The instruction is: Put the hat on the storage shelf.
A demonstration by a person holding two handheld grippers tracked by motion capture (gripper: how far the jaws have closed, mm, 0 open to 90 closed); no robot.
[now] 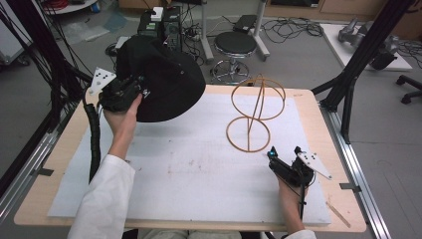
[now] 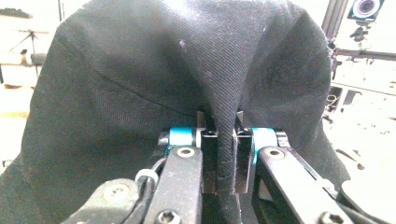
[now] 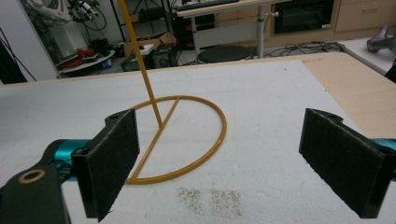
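A black fabric hat [image 1: 166,79] hangs in the air over the table's far left corner. My left gripper [image 1: 139,93] is shut on a fold of it at its near edge. In the left gripper view the hat [image 2: 140,70] drapes over both jaws, and the left gripper [image 2: 225,128] pinches the cloth between its pads. A yellow wire stand [image 1: 255,112] with a ring base and a looped top rises at the centre right of the white mat. My right gripper [image 1: 284,152] rests low on the mat just in front of it. The right gripper [image 3: 233,163] is open, facing the stand [image 3: 149,86].
The white mat [image 1: 199,169] covers most of the wooden table [image 1: 318,119]. A black frame post [image 1: 348,79] stands at the table's right edge. Beyond the far edge are a stool [image 1: 235,45], cables and equipment on the floor.
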